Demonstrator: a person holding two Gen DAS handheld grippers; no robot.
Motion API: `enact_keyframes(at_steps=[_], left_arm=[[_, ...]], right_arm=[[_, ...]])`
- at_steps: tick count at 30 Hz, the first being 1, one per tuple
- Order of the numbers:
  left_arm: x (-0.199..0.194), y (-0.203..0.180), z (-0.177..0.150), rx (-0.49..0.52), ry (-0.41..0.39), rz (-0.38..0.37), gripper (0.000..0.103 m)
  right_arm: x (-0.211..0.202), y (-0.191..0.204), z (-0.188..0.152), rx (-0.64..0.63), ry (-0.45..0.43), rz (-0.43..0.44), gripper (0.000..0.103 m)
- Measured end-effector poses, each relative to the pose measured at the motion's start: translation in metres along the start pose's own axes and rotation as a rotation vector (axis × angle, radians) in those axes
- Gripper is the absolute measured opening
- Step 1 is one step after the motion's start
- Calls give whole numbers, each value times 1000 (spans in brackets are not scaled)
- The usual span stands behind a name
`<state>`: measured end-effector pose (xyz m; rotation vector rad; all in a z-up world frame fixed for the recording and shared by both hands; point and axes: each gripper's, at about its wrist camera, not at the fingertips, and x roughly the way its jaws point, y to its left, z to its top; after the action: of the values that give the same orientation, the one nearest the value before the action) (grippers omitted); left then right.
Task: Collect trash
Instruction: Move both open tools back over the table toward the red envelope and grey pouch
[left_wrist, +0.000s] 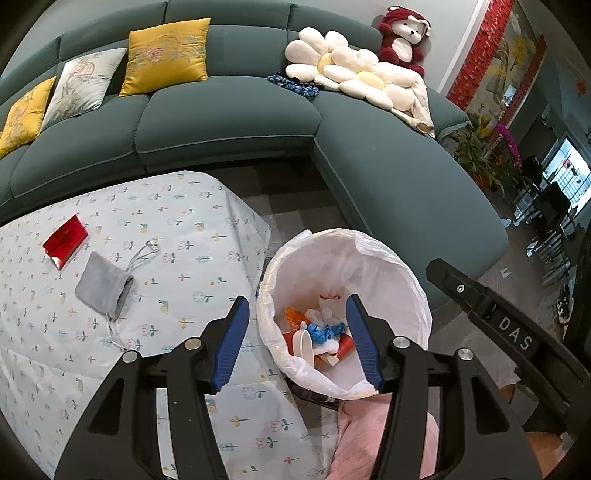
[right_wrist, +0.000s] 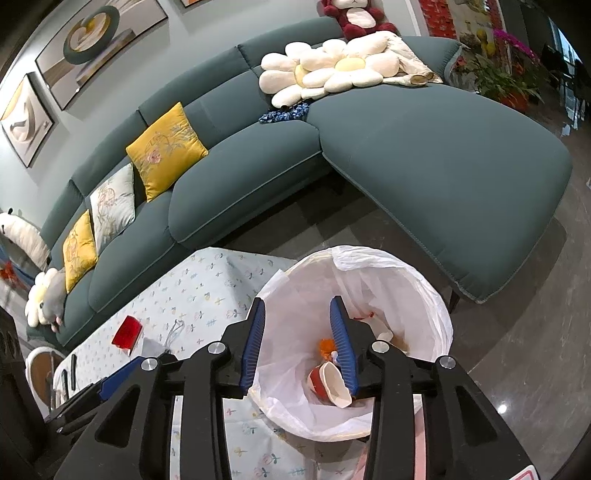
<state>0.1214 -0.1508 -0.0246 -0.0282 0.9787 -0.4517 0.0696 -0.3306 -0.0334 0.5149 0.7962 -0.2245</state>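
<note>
Here, from the left wrist, the left gripper (left_wrist: 295, 314) hangs with its blue-padded fingers (left_wrist: 231, 341) spread wide and holding nothing, straddling the near rim of the trash bin (left_wrist: 406, 280). One finger sits over the floral tablecloth (left_wrist: 177, 236), the other over the bin's white liner. Down in the bin lies the trash: a red-and-white paper cup (left_wrist: 304, 343), a crumpled blue piece (left_wrist: 325, 330) touching it, and an orange scrap (left_wrist: 293, 315) just behind, all seen between the two fingers. Only this view shows the blue piece, and it shows plainly the grey drawstring pouch (left_wrist: 105, 290) and the red packet (left_wrist: 65, 240) lying apart on the cloth, well to the left of the fingers. The right gripper's arm (left_wrist: 491, 314) crosses in from the right edge.

From the right wrist, the right gripper (right_wrist: 299, 317) is likewise open and empty, both fingers (right_wrist: 341, 345) over the mouth of the bin (right_wrist: 439, 314). The paper cup (right_wrist: 330, 380) lies tipped on its side just beside the right-hand finger, with the orange scrap (right_wrist: 325, 347) behind it. The red packet (right_wrist: 127, 330) shows small on the cloth to the left; the pouch is mostly hidden. This view alone takes in the framed pictures (right_wrist: 92, 44) above the green sofa (right_wrist: 424, 147).
</note>
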Motion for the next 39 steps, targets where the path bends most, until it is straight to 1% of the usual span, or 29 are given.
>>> enact_keyframes(at_steps=[13, 15, 17, 22, 24, 26, 29, 33, 39], left_arm=[[-12, 33, -1, -58, -18, 22, 52], [-14, 39, -2, -71, -21, 26, 52], [-15, 44, -3, -80, -24, 31, 52], [-19, 64, -6, -109, -29, 47, 52], [-20, 71, -7, -123, -29, 54, 52], [-22, 83, -9, -143, -29, 67, 53], [-25, 102, -13, -173, -33, 86, 57], [-28, 131, -19, -204, -34, 121, 59], [-31, 189, -31, -280, -28, 173, 59]], right_arm=[[2, 36, -7, -67, 20, 15, 38], [3, 42, -9, -78, 24, 14, 39], [3, 48, -11, -90, 23, 13, 44], [6, 65, -17, -122, 36, 18, 45], [8, 72, -20, -135, 41, 20, 47], [12, 81, -24, -148, 50, 25, 49], [18, 94, -30, -173, 69, 33, 49], [28, 115, -42, -215, 102, 42, 50], [50, 151, -63, -283, 162, 60, 50]])
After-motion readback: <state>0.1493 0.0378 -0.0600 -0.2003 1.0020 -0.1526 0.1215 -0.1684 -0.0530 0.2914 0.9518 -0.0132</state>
